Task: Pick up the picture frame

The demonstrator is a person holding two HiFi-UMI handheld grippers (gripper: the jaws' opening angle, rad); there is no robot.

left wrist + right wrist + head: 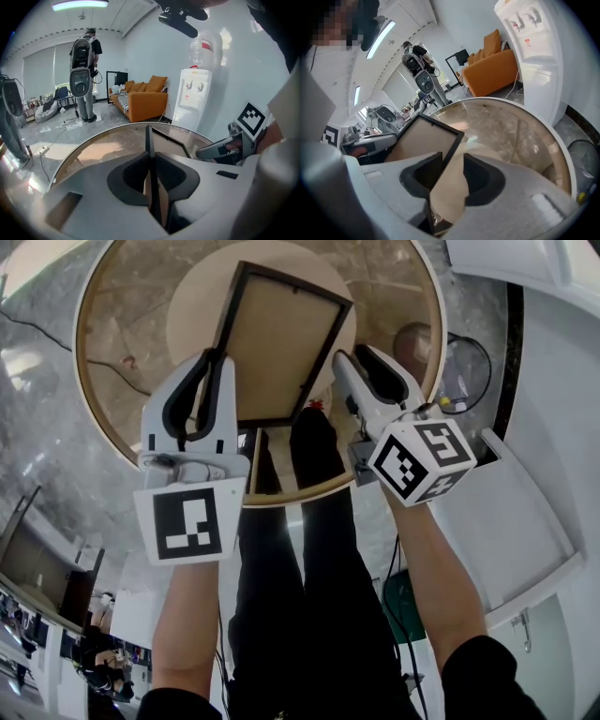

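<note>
The round table (94, 418) fills most of my head view: a stone-patterned top inside a wooden rim. I'll place everything else from it. Beyond its far side, as my left gripper view looks across it, an orange sofa (143, 101) sits against the wall. A white water cooler (194, 96) with a bottle on top stands to the sofa's right. A person (86, 70) wearing some gear stands on the grey floor well beyond the table, back turned to it. At the table's near edge, my operator's legs in black trousers (309, 549) show below the rim.

A pale round mat (192, 306) lies on the tabletop, toward its far half. The picture frame (281, 338), thin black edging around a brown board, sits over that mat. It is tilted, with one corner pointing away from me. I can't tell whether its far end touches the mat.

My left gripper (214, 357) is clamped on the frame's left edge. Its own view shows both dark pads pressed flat against the thin rail, which runs upright between them. My right gripper (356, 354) is at the frame's right edge with its jaws apart. The black rail lies against the left pad, and a clear gap with the mat showing through separates it from the right pad, so that side is not gripping.
</note>
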